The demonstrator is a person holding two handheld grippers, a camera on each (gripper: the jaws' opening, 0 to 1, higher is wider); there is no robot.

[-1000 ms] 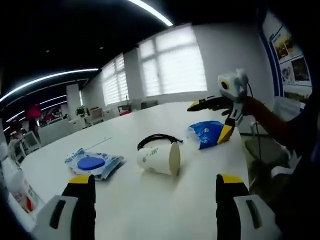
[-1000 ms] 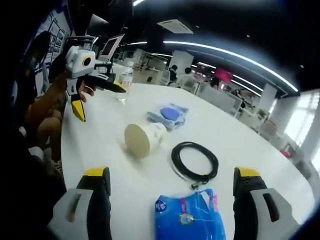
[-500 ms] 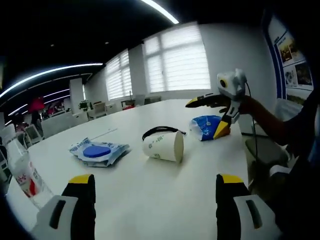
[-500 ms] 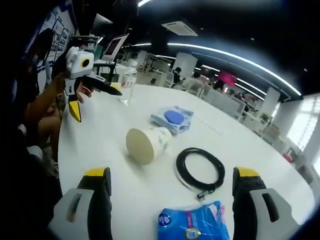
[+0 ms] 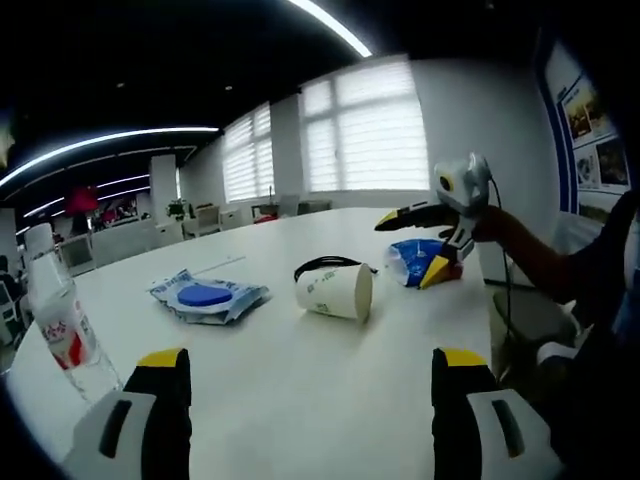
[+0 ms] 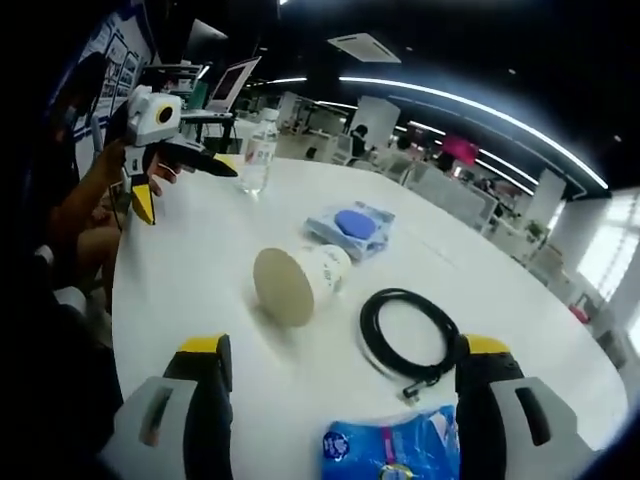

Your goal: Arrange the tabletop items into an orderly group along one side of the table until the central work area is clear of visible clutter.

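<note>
On the white table a paper cup lies on its side near the middle. Behind it in the left gripper view is a coiled black cable. A pack with a blue disc lies flat, and a blue packet lies just below my right gripper. A clear bottle stands at the table edge. My left gripper hangs open over bare table. Both grippers are open and hold nothing. The right gripper enters the left gripper view from the right, over the blue packet.
The other gripper sits at the table's near edge in the right gripper view, held by a hand. Office desks, chairs and people are far behind. Bright windows line the back wall. Posters hang at the right.
The left gripper view has drawn back and swung, bringing the bottle into its left side. The right gripper view has dropped a little towards the blue packet. The items lie where they were.
</note>
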